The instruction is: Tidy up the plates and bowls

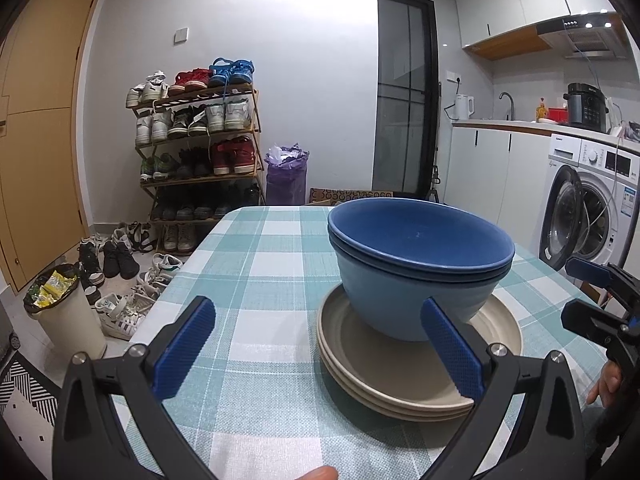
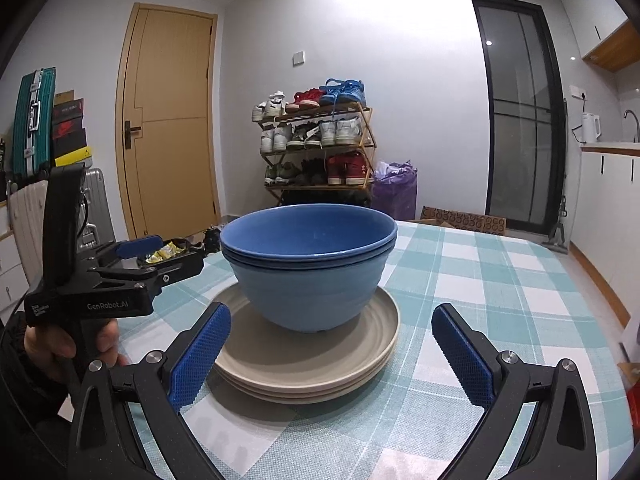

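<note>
Two nested bowls, a dark blue bowl inside a lighter blue bowl, stand upright on a stack of beige plates. The stack sits on a table with a green checked cloth. My left gripper is open and empty, just left of the stack, its right finger in front of the bowls and plates. My right gripper is open and empty too, its fingers spread in front of the stack without touching it.
Beyond the table stand a shoe rack, a purple-lined bin and a cardboard box. A white bin and loose shoes lie on the floor at left. A washing machine and kitchen counter are at right.
</note>
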`<state>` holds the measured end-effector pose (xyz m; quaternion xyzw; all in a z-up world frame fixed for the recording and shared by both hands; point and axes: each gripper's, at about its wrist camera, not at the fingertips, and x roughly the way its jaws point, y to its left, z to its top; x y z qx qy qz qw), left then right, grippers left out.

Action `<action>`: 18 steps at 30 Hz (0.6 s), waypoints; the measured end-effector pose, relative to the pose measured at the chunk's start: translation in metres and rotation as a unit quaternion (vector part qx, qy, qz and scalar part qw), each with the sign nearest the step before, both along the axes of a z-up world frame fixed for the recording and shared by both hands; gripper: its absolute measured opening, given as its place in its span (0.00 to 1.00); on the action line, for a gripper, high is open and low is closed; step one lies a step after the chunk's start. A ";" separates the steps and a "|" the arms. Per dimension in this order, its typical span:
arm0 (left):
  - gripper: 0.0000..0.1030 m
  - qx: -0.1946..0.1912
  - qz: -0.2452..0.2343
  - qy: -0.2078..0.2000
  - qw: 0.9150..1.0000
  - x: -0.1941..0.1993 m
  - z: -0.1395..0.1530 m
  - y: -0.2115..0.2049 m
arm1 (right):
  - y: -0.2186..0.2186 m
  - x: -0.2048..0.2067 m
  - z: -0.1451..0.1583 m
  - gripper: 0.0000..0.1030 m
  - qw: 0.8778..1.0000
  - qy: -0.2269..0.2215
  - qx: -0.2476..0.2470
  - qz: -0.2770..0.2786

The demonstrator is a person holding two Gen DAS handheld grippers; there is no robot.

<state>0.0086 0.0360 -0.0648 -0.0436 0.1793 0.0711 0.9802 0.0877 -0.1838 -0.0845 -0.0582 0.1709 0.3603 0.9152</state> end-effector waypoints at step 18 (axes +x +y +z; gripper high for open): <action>1.00 0.010 0.000 -0.010 1.000 -0.004 0.002 -0.004 | -0.004 0.001 0.000 0.99 1.000 0.002 0.012 0.008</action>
